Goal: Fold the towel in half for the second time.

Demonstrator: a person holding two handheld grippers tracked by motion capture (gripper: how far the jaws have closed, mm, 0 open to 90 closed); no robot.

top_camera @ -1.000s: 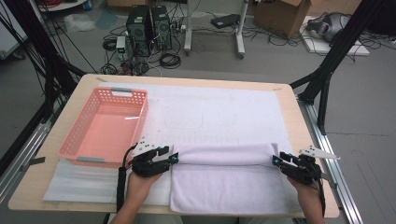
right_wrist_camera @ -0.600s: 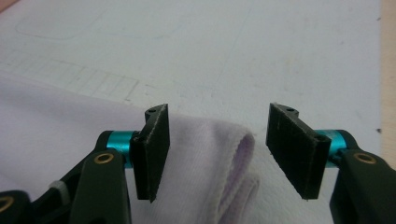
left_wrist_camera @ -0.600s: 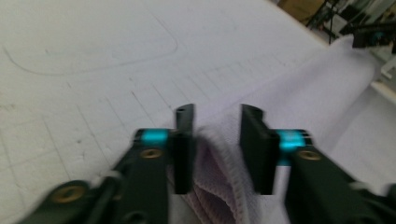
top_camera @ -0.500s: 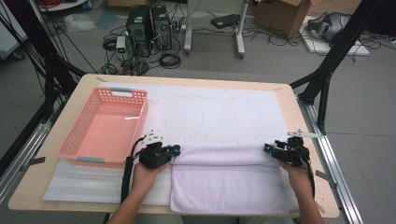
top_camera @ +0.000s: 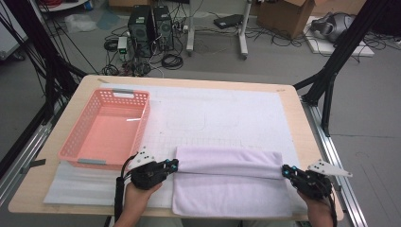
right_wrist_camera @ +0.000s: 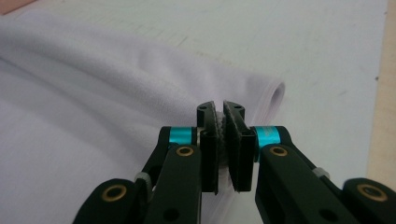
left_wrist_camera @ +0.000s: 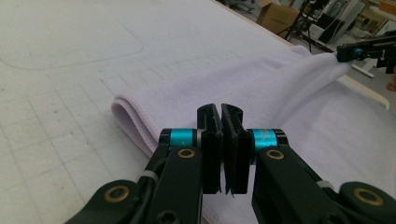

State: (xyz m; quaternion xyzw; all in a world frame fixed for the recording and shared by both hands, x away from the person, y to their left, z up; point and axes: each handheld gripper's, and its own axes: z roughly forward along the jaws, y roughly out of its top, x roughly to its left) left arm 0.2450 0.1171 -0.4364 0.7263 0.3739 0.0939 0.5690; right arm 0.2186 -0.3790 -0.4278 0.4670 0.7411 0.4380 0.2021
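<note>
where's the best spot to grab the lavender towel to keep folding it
Grip the lavender towel at the two ends of its folded-over flap, coming in from the left and right sides. The fold runs straight across, so the left gripper and right gripper, each shut on an end corner, should keep the edge taut and level.

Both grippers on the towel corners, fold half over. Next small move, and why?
Probably carry both corners farther away over the mat, then lay them down. The left gripper and right gripper are each shut on an end of the lavender towel, whose fold roll sits mid-towel, so the near half lies uncovered.
</note>
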